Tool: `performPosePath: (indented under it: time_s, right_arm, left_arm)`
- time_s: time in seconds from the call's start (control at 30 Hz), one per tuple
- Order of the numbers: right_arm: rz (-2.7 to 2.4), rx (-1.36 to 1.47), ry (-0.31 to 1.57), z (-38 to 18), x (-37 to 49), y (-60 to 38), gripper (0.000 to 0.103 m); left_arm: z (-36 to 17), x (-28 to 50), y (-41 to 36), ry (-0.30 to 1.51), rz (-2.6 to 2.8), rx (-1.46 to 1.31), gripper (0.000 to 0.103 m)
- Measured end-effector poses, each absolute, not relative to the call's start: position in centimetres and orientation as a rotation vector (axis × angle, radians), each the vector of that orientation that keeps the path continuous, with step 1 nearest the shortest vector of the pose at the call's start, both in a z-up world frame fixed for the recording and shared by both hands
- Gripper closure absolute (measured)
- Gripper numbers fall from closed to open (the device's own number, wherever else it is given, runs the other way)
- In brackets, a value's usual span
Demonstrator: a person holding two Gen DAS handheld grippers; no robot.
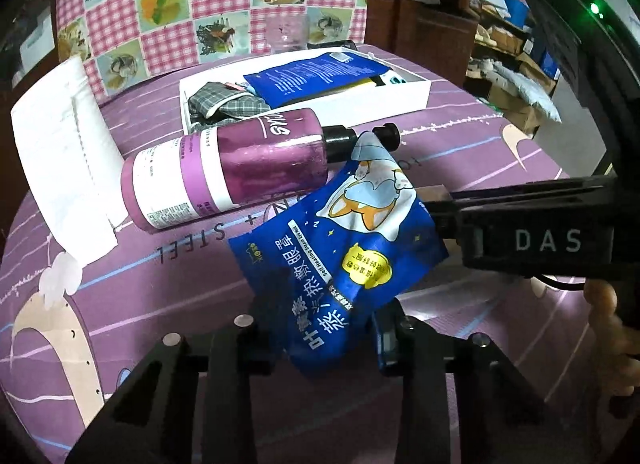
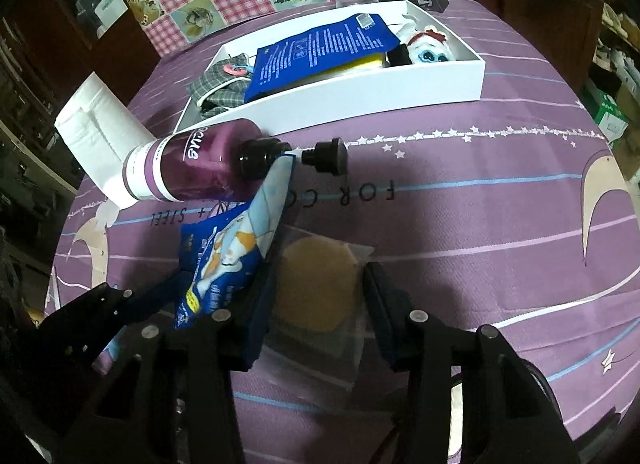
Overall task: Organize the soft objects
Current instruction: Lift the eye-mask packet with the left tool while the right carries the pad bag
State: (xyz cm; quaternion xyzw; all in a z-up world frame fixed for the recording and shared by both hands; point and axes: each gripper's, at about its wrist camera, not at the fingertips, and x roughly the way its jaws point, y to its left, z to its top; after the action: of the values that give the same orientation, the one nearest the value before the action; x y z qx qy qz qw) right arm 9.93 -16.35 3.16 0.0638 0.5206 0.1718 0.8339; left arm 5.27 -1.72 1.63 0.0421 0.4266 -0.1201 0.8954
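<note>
- The left gripper (image 1: 320,328) has the blue steam eye-mask pouch (image 1: 340,248) by its lower edge; the fingers look pinched on the foil, and the pouch stands lifted and crumpled above the purple-covered bench (image 1: 500,168), its top corner brushing the neck of the purple bottle (image 1: 228,168).
- The right gripper (image 2: 316,304) points steeply down over a tan round sponge in a clear wrapper (image 2: 316,284); its fingers (image 2: 256,304) stand apart on either side of the sponge, close to it, but whether they already press it I cannot tell.
- The two grippers work side by side, almost touching, likely because pouch and sponge lie next to each other; each hand takes one soft thing.
- The white tray (image 2: 332,100) sits farther back, well apart from both grippers; it already holds a second blue pouch (image 2: 320,52), a folded grey checked cloth (image 2: 220,88) and a small plush toy (image 2: 428,48), so it reads as the place for soft things.
- The bottle lies on its side just in front of the tray, its black cap (image 2: 326,156) off and lying just beside the neck; a white padded pack (image 1: 60,144) leans behind it.
- My guess: the pouch goes to the tray next; the bottle lies in the path and could be knocked.
</note>
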Motion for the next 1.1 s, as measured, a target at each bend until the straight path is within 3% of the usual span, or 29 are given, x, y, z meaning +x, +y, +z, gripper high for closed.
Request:
performPosePath:
  time_s: [0.2,0.8,0.87,0.9,0.93,1.1]
  right_arm:
    - [0.358,0.196,1.118,3.1,10.4,-17.3,0.058]
    - [0.357,0.342,1.064,4.0,10.2,-19.2,0.066]
    - [0.312,0.329,1.061,3.9,9.8,-18.8,0.055]
    - [0.29,0.311,1.062,3.7,9.7,-18.4,0.042]
    - [0.283,0.297,1.064,3.5,9.5,-18.0,0.037]
    - [0.256,0.14,1.039,2.9,8.8,-15.2,0.027]
  left_arm:
    - [2.0,4.5,-1.7,0.856,-0.219,0.101,0.09]
    - [2.9,4.6,0.6,0.848,-0.145,0.016,0.098]
    - [2.7,4.6,0.4,0.856,-0.138,0.032,0.098]
    - [2.6,4.6,0.2,0.862,-0.133,0.041,0.098]
    - [2.6,4.7,0.1,0.864,-0.13,0.044,0.098]
    - [2.7,4.9,0.8,0.884,-0.127,-0.01,0.098]
